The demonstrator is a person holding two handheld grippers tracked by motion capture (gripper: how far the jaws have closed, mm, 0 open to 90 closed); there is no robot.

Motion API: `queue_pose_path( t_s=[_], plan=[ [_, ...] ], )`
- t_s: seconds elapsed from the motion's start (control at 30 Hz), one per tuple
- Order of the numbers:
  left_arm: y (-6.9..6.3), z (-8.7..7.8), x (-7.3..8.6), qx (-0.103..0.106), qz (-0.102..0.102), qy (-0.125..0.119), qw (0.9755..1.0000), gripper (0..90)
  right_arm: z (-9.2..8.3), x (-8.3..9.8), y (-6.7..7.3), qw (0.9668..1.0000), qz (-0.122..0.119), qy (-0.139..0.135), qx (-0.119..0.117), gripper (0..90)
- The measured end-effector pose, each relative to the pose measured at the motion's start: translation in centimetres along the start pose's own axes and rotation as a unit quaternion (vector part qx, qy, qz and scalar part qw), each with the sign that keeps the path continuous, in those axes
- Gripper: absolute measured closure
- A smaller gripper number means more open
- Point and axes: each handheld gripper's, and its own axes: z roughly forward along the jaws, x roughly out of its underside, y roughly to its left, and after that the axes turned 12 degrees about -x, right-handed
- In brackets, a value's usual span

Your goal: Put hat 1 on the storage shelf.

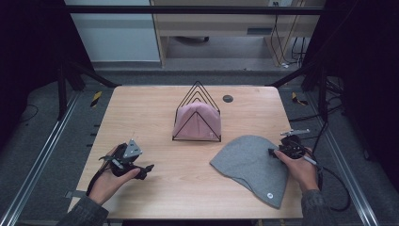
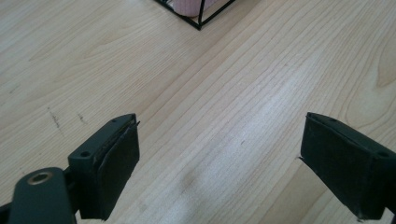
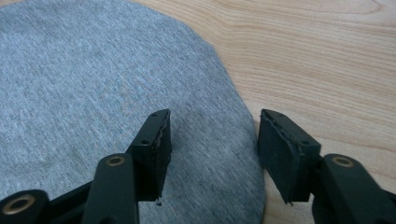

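A grey beanie (image 1: pixel 251 165) lies flat on the wooden table (image 1: pixel 141 113) at the front right. My right gripper (image 1: pixel 273 151) hovers at its right edge, open, and in the right gripper view (image 3: pixel 215 116) the beanie's rim (image 3: pixel 93 70) lies below the gap between the jaws without the pads pressing on it. A pink hat (image 1: pixel 196 120) sits inside a black wire rack (image 1: pixel 197 92) at the table's middle. My left gripper (image 1: pixel 146 169) is at the front left, open wide (image 2: pixel 222 121) over bare wood, with the rack's corner (image 2: pixel 198 21) ahead of it.
A small dark round cap (image 1: pixel 227 98) is set in the tabletop behind the rack. Cables trail off the table's right side near my right hand. Black frame bars stand around the table.
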Motion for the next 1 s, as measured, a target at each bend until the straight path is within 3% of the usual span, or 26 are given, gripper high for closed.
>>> queue_pose_path(
  t_s=[0.1, 0.33, 0.5, 0.6, 0.77, 1.0],
  plan=[
    [0.0, -0.1, 0.0, -0.004, -0.001, -0.004, 1.0000, 11.5, -0.2, 0.1, 0.2, 0.9999, -0.014, 0.004, 0.001, 56.9],
    [0.2, 0.4, 0.3, -0.001, -0.004, 0.007, 1.0000, 12.0, 0.0, 0.2, 1.0, 0.9992, -0.034, 0.003, -0.021, 79.2],
    [0.2, 0.8, 0.6, 0.015, -0.015, 0.029, 0.9994, 13.7, -0.4, 0.0, 1.7, 0.9985, -0.044, -0.003, -0.034, 84.1],
    [0.3, 1.0, 0.7, 0.033, -0.022, 0.033, 0.9987, 14.2, -1.2, -0.3, 2.7, 0.9972, -0.045, -0.032, -0.050, 85.0],
    [0.3, 1.2, 0.8, 0.036, -0.019, 0.040, 0.9984, 14.1, -3.2, -1.1, 5.5, 0.9919, -0.087, -0.063, -0.068, 85.4],
    [0.0, 1.2, 0.7, 0.046, -0.013, 0.038, 0.9981, 13.8, -6.3, -2.7, 10.3, 0.9777, -0.159, -0.094, -0.099, 85.5]
  ],
)
